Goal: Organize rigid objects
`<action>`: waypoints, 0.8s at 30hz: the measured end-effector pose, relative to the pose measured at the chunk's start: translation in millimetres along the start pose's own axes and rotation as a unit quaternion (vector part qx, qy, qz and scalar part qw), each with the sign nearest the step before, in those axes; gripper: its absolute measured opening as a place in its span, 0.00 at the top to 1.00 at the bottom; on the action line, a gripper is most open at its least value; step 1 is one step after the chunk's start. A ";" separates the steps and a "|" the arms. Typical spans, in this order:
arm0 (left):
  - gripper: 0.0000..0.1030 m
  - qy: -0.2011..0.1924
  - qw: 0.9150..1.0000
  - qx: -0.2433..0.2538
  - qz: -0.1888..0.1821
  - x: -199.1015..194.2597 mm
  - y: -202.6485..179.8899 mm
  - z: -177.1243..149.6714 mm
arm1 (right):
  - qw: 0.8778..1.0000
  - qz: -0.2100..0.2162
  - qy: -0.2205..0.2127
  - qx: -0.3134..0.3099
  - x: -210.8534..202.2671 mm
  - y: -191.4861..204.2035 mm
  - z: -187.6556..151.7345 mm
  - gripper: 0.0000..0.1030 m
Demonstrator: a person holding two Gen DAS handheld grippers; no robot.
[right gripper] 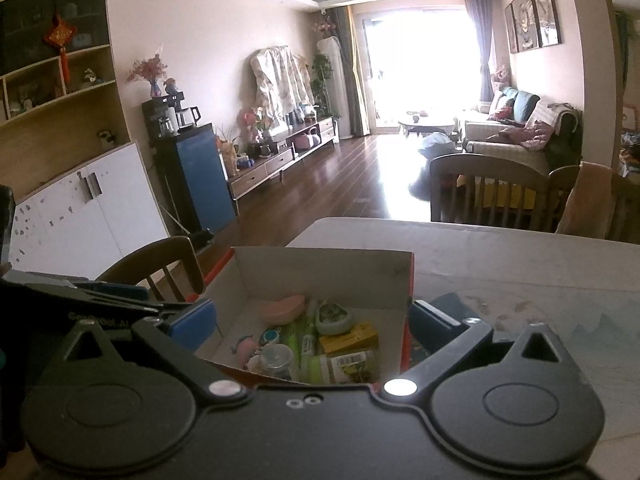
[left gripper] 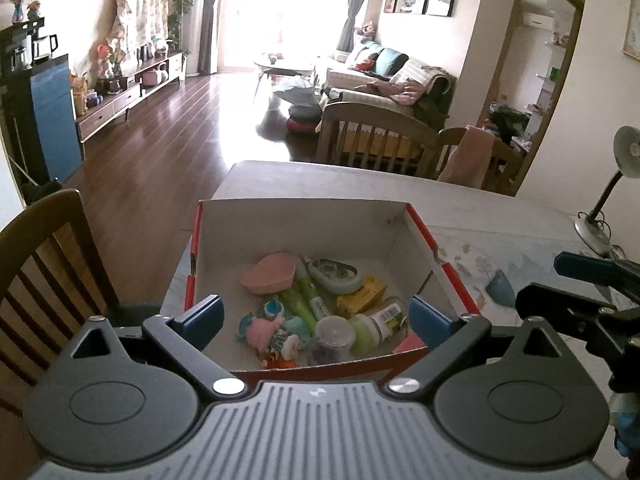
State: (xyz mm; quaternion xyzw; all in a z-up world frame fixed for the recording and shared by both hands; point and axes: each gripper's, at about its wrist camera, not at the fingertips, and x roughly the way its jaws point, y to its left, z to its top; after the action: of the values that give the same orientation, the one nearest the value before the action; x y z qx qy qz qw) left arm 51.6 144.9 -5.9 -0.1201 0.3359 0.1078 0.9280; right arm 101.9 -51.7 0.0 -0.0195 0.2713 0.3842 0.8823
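A red cardboard box (left gripper: 424, 232) with a white inside stands on the table (left gripper: 500, 220). It holds several small items: a pink heart case (left gripper: 269, 273), a green tube (left gripper: 298, 298), a yellow carton (left gripper: 362, 295), a green-lidded jar (left gripper: 376, 326) and a clear pot (left gripper: 334, 334). My left gripper (left gripper: 316, 320) is open and empty just above the box's near edge. My right gripper (right gripper: 312, 320) is open and empty over the same box (right gripper: 320, 268); it shows at the right of the left wrist view (left gripper: 592, 280).
A wooden chair (left gripper: 48, 264) stands left of the table. More chairs (left gripper: 376, 136) stand at the far side. A desk fan (left gripper: 612, 192) stands at the table's right. A small blue piece (left gripper: 501, 288) lies on the tablecloth right of the box.
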 end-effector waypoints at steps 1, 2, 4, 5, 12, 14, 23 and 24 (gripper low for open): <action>0.03 -0.002 1.000 0.000 0.001 -0.7 -0.3 -0.7 | 1.000 0.001 0.000 0.000 -0.8 0.4 -0.5 0.00; 0.03 -0.004 1.000 0.000 0.002 -2.2 -0.8 -1.2 | 1.000 0.002 0.000 0.000 -1.6 0.5 -0.8 0.00; 0.03 -0.014 1.000 0.001 0.007 -5.4 -1.2 -1.8 | 1.000 0.004 0.001 0.001 -2.0 0.7 -2.3 0.00; 0.03 -0.018 1.000 0.002 0.013 -6.9 -1.6 -1.9 | 1.000 0.006 0.002 0.001 -2.2 1.0 -2.8 0.00; 0.03 -0.022 1.000 -0.005 0.016 -11.0 -1.0 -4.4 | 1.000 0.011 0.002 -0.002 -6.3 3.1 -4.9 0.00; 0.03 -0.022 1.000 -0.004 0.014 -11.2 -1.8 -6.9 | 1.000 0.012 0.001 -0.003 -7.4 3.5 -5.8 0.00; 0.03 -0.016 1.000 0.011 0.019 -8.9 -10.2 -13.5 | 1.000 0.016 0.004 0.001 -10.0 2.7 -8.8 0.00; 0.03 -0.017 1.000 0.013 0.020 -9.2 -11.0 -14.1 | 1.000 0.016 0.004 0.002 -10.5 2.6 -9.2 0.00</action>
State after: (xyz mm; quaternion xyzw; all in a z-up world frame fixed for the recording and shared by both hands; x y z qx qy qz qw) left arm 39.4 129.3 -8.8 -0.0993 0.3240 0.1244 0.9326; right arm 89.9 -59.1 -2.2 -0.0153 0.2759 0.3974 0.8750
